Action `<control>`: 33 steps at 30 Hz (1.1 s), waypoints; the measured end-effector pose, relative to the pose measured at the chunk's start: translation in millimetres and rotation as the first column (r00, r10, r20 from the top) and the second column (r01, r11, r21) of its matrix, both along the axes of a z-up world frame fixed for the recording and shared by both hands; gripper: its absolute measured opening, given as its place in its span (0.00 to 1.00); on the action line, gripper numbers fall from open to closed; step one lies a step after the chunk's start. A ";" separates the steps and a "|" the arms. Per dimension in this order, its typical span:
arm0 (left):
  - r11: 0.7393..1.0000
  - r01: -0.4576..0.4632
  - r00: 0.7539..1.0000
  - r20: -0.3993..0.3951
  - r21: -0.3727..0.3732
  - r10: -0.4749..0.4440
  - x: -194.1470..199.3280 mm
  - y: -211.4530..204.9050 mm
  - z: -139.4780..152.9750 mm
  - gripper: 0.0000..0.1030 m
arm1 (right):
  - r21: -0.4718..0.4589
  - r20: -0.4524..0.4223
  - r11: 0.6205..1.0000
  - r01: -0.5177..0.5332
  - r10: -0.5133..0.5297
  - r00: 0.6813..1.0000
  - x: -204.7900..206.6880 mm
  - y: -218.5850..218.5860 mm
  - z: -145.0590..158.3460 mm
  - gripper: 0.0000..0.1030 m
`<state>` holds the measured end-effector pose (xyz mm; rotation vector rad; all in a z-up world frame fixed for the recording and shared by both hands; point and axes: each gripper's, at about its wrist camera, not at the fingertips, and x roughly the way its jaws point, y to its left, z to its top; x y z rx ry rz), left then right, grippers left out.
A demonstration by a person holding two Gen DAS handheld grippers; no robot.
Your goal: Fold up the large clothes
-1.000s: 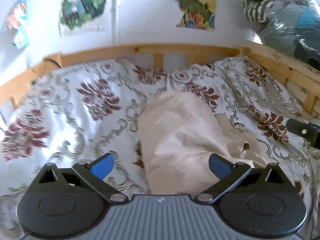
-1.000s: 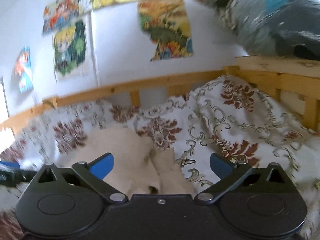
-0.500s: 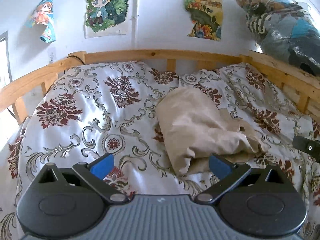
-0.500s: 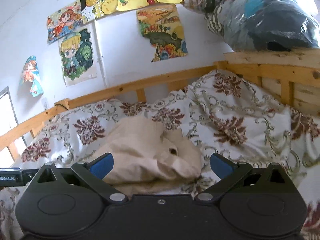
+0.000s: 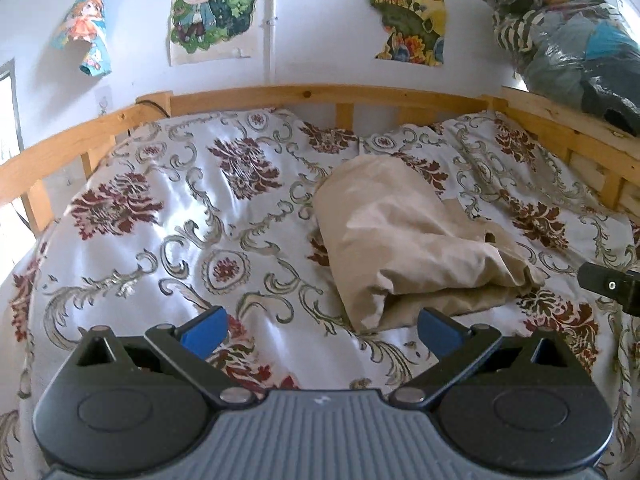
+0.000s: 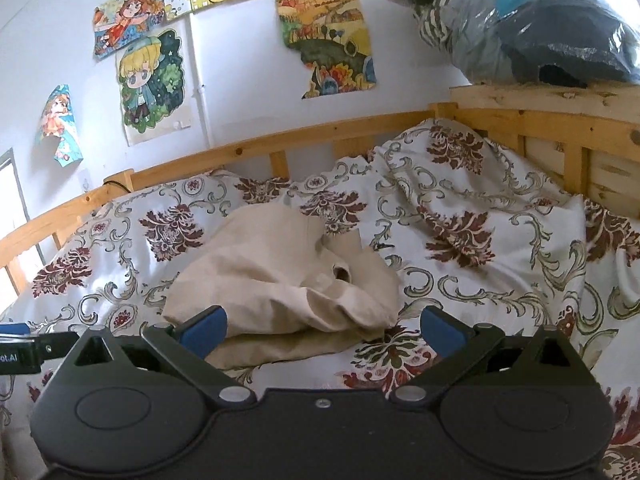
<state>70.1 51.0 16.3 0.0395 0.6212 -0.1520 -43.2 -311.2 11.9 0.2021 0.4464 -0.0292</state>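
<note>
A beige garment (image 5: 408, 240) lies folded in a loose bundle on the floral bedspread (image 5: 180, 216); it also shows in the right wrist view (image 6: 288, 276). My left gripper (image 5: 320, 330) is open and empty, held back from the bundle's near edge. My right gripper (image 6: 322, 330) is open and empty, just short of the bundle's near side. The right gripper's body (image 5: 610, 286) shows at the right edge of the left wrist view. The left gripper's body (image 6: 24, 354) shows at the left edge of the right wrist view.
A wooden bed rail (image 5: 320, 96) runs around the far and right sides. A plastic-wrapped bundle of bedding (image 6: 532, 20) sits on the wooden ledge at the upper right. Posters (image 5: 212, 4) hang on the white wall. A raised pillow (image 6: 460, 192) under the bedspread lies at the back right.
Both grippers have pulled back and up from the beige garment, which now lies free on the bed. Both stayed open.
</note>
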 end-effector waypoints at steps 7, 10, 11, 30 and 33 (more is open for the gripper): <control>1.000 -0.007 1.000 -0.003 0.010 0.007 0.3 0.3 -2.0 0.99 | 0.003 -0.019 1.000 -0.023 0.023 1.000 2.2 2.5 -3.0 0.99; 1.000 -0.008 1.000 0.000 0.029 0.008 0.3 -1.1 -2.7 0.99 | 0.001 -0.019 1.000 -0.030 0.030 0.999 2.4 3.3 -2.4 0.99; 0.999 -0.008 1.000 0.000 0.033 0.008 0.5 -0.9 -2.6 0.99 | 0.001 -0.021 0.999 -0.032 0.032 0.999 2.4 3.4 -2.4 0.99; 0.999 -0.007 1.000 -0.010 0.035 0.007 -0.8 -2.3 -3.8 0.99 | -0.001 -0.025 0.999 -0.033 0.033 0.999 2.9 3.3 -2.8 0.99; 0.999 -0.006 1.000 -0.011 0.036 0.006 -0.9 -2.3 -4.0 0.99 | 0.000 -0.025 0.999 -0.033 0.033 0.999 3.0 3.2 -2.6 0.99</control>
